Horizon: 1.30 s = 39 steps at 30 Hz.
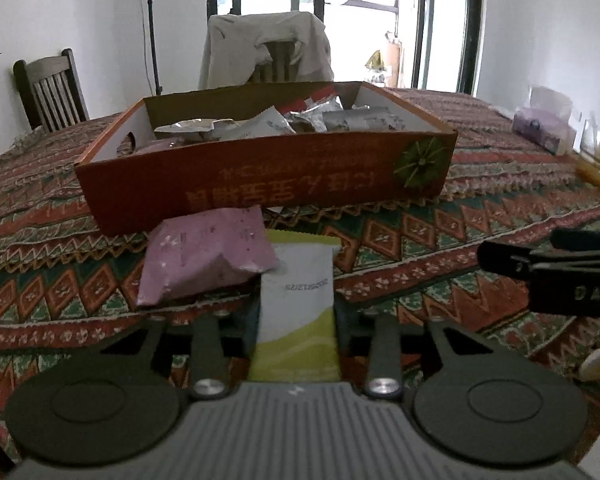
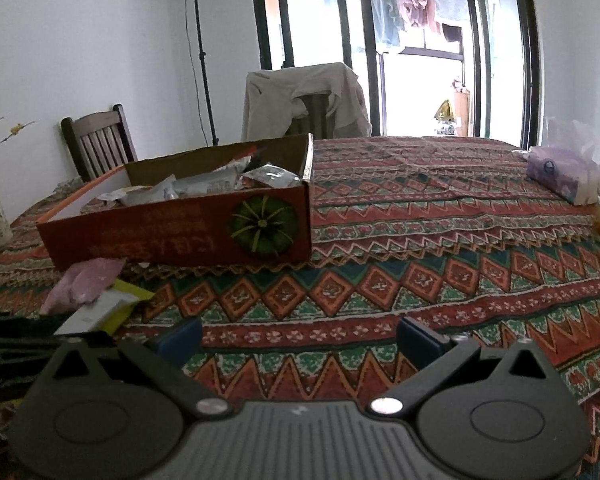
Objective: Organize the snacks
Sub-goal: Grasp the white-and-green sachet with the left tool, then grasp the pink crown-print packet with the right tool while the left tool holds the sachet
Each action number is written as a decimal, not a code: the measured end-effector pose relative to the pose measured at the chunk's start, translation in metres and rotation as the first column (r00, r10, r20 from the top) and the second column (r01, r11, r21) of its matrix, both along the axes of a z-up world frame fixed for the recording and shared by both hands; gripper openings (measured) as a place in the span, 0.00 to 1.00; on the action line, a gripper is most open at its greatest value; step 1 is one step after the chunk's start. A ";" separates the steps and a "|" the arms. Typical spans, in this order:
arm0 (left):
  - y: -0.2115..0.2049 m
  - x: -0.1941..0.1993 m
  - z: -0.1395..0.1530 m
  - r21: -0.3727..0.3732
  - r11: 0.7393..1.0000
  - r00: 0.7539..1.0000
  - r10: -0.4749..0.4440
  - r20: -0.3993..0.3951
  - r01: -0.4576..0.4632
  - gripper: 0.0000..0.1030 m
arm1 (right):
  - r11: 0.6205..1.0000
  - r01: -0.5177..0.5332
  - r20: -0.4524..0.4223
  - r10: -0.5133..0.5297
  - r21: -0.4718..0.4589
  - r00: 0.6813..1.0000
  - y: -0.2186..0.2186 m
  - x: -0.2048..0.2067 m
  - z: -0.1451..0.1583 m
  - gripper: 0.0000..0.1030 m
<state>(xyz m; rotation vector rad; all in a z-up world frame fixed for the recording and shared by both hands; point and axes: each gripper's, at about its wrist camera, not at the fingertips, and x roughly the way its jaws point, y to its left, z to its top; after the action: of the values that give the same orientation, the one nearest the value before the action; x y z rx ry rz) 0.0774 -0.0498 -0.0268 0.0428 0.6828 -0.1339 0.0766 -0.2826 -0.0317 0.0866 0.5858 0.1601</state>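
Left jaws clamp white-green packet [image 1: 296, 304], print unreadable.

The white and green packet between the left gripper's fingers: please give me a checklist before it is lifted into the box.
1. Left gripper closed on the white and green packet: ok.
2. Packet free to lift: not ok, the purple packet overlaps its corner.
3. Room in the red cardboard box: ok, the near left part looks less full.
4. Right gripper open, empty and aside: ok.
5. Firmness of the grip: cannot tell.
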 end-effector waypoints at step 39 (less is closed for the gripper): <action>0.185 -0.031 0.044 -0.242 0.928 0.931 0.327 0.164 -0.283 0.36 | 0.945 -0.316 -0.052 0.312 -0.084 0.949 0.214 0.059 0.019 1.00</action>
<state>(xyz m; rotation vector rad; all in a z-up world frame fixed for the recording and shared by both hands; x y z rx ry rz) 0.0460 0.1352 0.0176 -0.2557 0.4611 0.0987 0.1358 -0.0691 -0.0130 -0.0939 0.6424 0.4424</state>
